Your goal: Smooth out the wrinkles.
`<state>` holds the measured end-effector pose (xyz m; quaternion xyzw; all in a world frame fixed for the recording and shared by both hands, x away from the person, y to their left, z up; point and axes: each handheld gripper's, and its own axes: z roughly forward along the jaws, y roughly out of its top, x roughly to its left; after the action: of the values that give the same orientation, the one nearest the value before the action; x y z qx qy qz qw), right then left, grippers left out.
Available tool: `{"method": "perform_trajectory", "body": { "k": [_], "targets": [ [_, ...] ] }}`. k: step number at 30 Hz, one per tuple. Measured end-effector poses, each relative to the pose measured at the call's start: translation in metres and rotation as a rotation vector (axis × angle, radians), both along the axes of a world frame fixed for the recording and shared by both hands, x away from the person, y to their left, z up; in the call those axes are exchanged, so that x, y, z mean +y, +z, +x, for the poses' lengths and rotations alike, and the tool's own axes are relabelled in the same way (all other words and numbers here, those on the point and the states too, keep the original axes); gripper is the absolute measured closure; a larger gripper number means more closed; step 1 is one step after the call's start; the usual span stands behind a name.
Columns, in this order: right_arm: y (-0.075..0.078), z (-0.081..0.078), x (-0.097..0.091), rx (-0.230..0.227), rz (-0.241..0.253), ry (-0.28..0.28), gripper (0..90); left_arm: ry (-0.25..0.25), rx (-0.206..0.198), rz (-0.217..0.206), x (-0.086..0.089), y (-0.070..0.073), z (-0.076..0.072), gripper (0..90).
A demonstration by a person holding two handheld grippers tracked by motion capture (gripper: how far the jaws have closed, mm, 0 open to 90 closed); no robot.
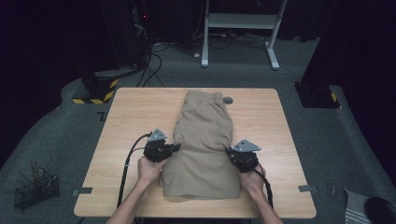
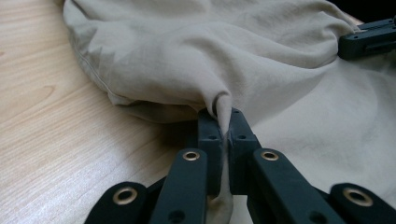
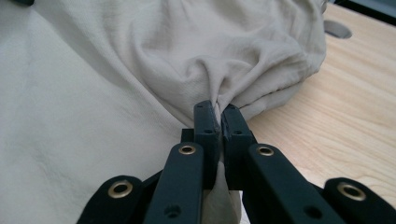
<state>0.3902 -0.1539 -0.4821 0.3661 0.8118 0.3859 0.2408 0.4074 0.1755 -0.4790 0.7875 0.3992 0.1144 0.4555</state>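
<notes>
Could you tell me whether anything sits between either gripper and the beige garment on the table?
Nothing visible does. The left gripper and the right gripper each already pinch a fold of the beige garment, at its opposite side edges on the table.

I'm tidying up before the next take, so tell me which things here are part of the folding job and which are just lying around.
Part of the job:
- beige shorts on the table
- left gripper, shut on the shorts' edge
- right gripper, shut on the opposite edge

Just lying about:
- wire basket on the floor
- white desk frame beyond the table
- grey round cap in the tabletop
</notes>
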Motion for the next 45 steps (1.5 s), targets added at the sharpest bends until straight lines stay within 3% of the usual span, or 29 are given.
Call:
{"method": "perform_trajectory", "body": {
  "k": [5,8,15,21,23,25,28,29,31,33,40,45],
  "targets": [
    [0.005,-0.003,0.000,-0.017,0.015,0.007,87.4,0.001,-0.003,-0.021,0.003,0.003,-0.001,87.1],
    [0.009,-0.005,-0.001,-0.026,0.024,0.011,87.4,-0.001,-0.021,-0.049,0.005,0.010,-0.004,87.1],
    [0.030,-0.006,-0.003,-0.078,0.026,0.033,87.4,-0.010,-0.073,-0.053,0.004,0.030,-0.003,87.1],
    [0.027,-0.006,-0.005,-0.090,0.029,0.030,87.4,-0.014,-0.089,-0.056,0.002,0.027,-0.005,87.1],
    [0.027,-0.008,-0.007,-0.092,0.035,0.030,87.4,-0.016,-0.093,-0.074,0.002,0.028,-0.007,87.1],
    [0.031,-0.013,-0.009,-0.113,0.043,0.033,87.4,-0.018,-0.118,-0.078,0.002,0.034,-0.013,87.1],
    [0.039,-0.016,-0.009,-0.135,0.056,0.045,87.4,-0.029,-0.183,-0.026,-0.004,0.046,-0.019,87.1],
    [0.043,-0.016,-0.009,-0.132,0.065,0.052,87.4,-0.026,-0.179,-0.034,-0.003,0.047,-0.017,87.1],
    [0.049,-0.015,-0.009,-0.141,0.065,0.062,87.4,-0.020,-0.156,-0.090,0.002,0.049,-0.013,87.1],
    [0.055,-0.014,-0.008,-0.151,0.064,0.064,87.4,-0.011,-0.153,-0.109,0.005,0.050,-0.013,87.1],
    [0.048,-0.011,-0.008,-0.136,0.056,0.059,87.3,-0.014,-0.146,-0.087,0.005,0.046,-0.014,87.1],
    [0.047,-0.018,-0.008,-0.146,0.049,0.068,87.3,-0.019,-0.172,-0.053,0.001,0.049,-0.021,87.0]
  ]
}}
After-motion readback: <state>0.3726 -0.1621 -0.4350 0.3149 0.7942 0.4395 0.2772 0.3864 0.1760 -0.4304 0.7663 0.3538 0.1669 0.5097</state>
